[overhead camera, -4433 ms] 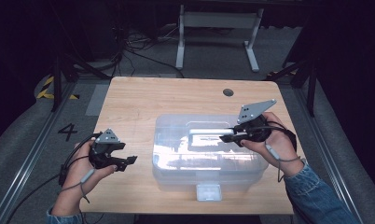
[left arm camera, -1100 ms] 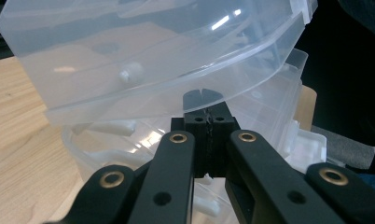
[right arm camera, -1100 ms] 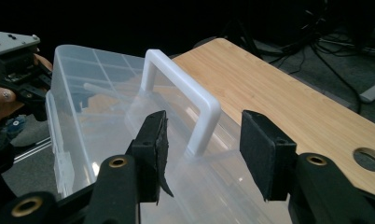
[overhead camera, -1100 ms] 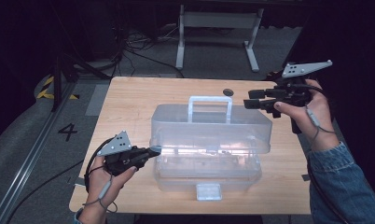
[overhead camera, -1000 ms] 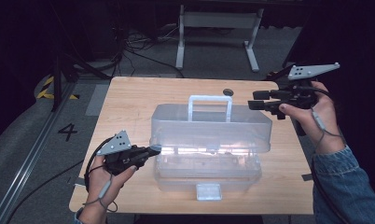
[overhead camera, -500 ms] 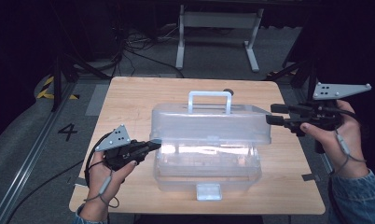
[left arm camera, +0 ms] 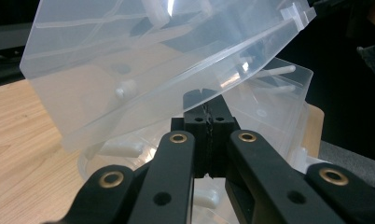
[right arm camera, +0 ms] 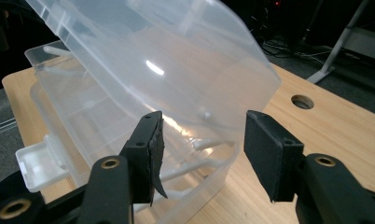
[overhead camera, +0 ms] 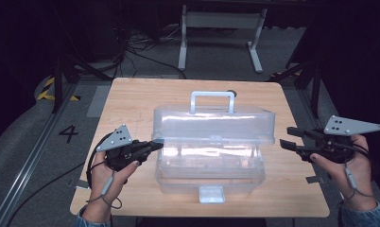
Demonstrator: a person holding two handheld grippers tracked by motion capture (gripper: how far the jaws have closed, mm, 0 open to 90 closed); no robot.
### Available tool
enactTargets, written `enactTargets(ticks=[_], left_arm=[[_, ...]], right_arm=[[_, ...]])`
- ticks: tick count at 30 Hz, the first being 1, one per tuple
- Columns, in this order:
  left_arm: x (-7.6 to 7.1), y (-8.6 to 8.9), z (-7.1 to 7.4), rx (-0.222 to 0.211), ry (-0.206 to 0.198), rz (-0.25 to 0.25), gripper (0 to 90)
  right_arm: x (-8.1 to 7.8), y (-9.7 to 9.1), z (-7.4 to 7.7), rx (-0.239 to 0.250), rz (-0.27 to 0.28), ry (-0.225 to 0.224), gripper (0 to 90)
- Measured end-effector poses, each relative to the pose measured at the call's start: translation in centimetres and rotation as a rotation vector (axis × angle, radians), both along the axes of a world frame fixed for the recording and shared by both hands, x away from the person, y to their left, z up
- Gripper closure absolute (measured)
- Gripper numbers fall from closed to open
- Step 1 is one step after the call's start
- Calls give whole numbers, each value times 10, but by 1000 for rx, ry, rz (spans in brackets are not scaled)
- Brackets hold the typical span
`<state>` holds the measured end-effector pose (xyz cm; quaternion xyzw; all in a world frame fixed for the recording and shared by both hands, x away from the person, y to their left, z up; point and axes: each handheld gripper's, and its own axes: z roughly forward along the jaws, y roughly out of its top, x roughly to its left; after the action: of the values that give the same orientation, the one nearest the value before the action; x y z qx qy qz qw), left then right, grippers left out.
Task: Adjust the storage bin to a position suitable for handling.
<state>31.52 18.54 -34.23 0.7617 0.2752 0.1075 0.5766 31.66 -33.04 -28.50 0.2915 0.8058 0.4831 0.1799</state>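
Note:
A clear plastic box (overhead camera: 211, 175) stands in the middle of the table with its lid (overhead camera: 214, 123) raised at a slant, handle (overhead camera: 211, 94) at the top. My left gripper (overhead camera: 157, 143) is shut, its tips pushed under the lid's left edge. The left gripper view shows those closed tips (left arm camera: 205, 105) against the lid's rim (left arm camera: 129, 70), above the base (left arm camera: 269, 107). My right gripper (overhead camera: 285, 136) hangs just right of the box. Its jaws have just been opening and nothing is between them. They (right arm camera: 202, 140) frame the lid (right arm camera: 167, 56) and base (right arm camera: 83, 121) from a short way off.
The box's white latch (overhead camera: 211, 194) faces the table's (overhead camera: 131, 104) near edge. A cable hole (overhead camera: 232, 92) (right arm camera: 302, 101) lies behind the box. Beyond the table stand a metal frame (overhead camera: 221, 28) and floor cables; a "4" (overhead camera: 68, 134) marks the floor at left.
The lid, flat several seconds ago, now stands raised. My right hand has come from the back right down to the box's right side, its jaws wider. The left gripper has stayed put.

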Motion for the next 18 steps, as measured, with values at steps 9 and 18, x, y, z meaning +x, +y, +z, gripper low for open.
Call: enactTargets(ticks=[9, 18], left_arm=[[1, 0, 1, -2, -5, 0, 900], [2, 0, 1, -6, 0, 0, 900]], right_arm=[[-2, 6, -21, 3, 8, 8, 468], [1, 18, -39, -6, -12, -16, 468]])
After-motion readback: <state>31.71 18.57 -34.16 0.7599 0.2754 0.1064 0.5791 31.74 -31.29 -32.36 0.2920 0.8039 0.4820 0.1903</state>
